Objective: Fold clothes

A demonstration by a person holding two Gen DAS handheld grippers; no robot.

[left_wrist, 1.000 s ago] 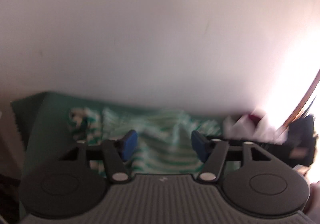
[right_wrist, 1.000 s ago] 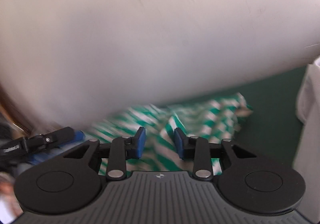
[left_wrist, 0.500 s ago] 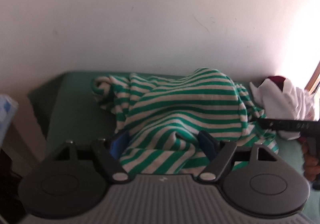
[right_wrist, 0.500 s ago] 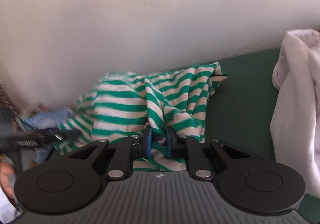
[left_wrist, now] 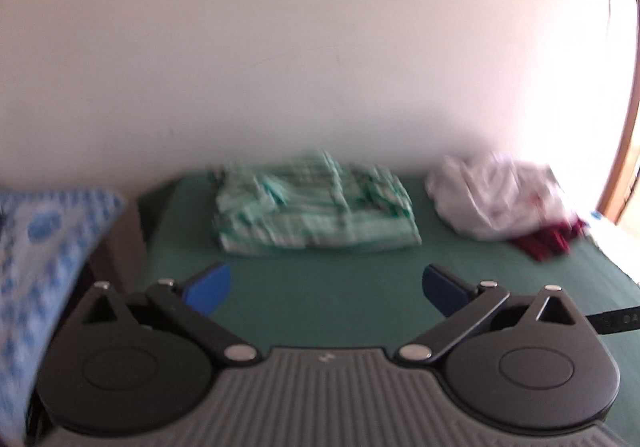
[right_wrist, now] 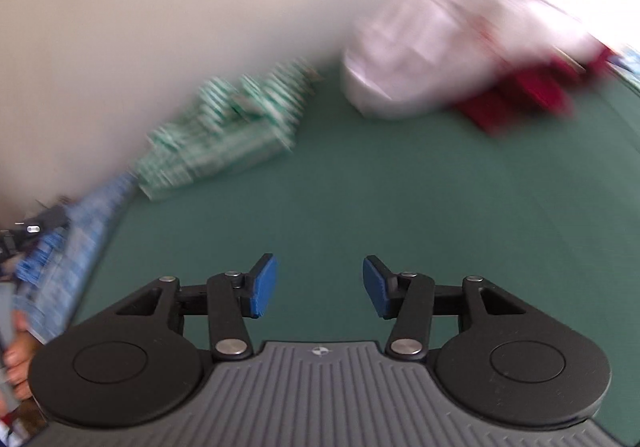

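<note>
Against the far wall, the striped top (left_wrist: pixel 316 203) lies folded on the green mat (left_wrist: pixel 320 303), well clear of both grippers; the left gripper (left_wrist: pixel 326 287) is opening wide, the right gripper (right_wrist: pixel 320 287) opening too, nothing between either; best next to reach for the white pile (left_wrist: pixel 492 199) and find an edge; blur hides its shape and the red cloth (right_wrist: pixel 516 103).
</note>
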